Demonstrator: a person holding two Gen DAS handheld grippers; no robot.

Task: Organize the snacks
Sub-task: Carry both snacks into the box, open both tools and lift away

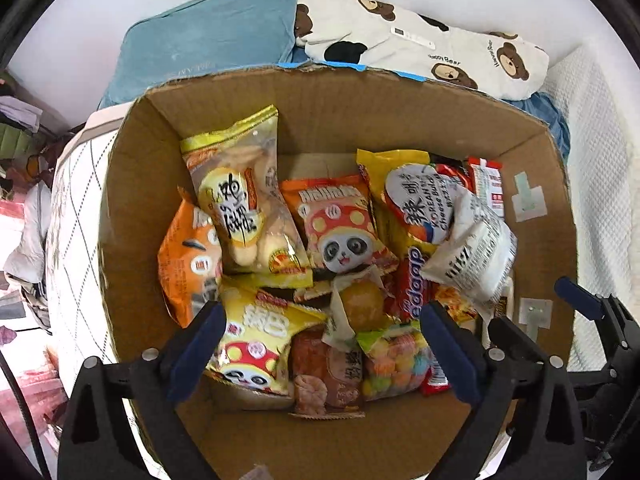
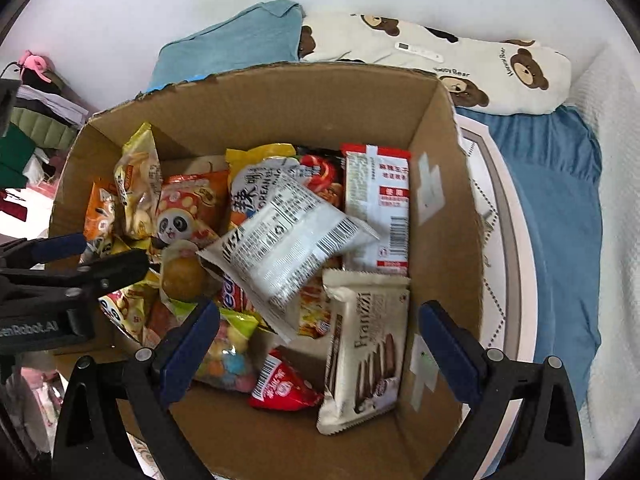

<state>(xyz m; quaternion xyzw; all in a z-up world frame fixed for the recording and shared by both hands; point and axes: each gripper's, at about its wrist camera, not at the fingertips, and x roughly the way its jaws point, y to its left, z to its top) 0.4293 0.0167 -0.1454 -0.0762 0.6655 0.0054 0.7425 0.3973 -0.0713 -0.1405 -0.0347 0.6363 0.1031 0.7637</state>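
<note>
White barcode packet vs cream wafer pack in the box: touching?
Cannot tell. In the right wrist view the white barcode packet is blurred and its lower edge overlaps the cream wafer pack top, showing neither contact nor gap.

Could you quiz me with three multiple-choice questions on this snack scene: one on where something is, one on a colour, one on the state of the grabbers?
1. Where do the snacks lie?
A. In a cardboard box
B. On a shelf
C. In a drawer

2. What colour is the pillow without bears behind the box?
A. Red
B. Blue
C. Black

3. How do the two grippers stand?
A. Both open, holding nothing
B. Both clamped on packets
C. One holds a bottle

Answers:
1 A: the packets, such as the panda snack bag, sit inside the cardboard box.
2 B: the blue pillow lies beside the bear-print pillow.
3 A: the left gripper and right gripper show wide gaps between their pads, with nothing pinched.
</note>
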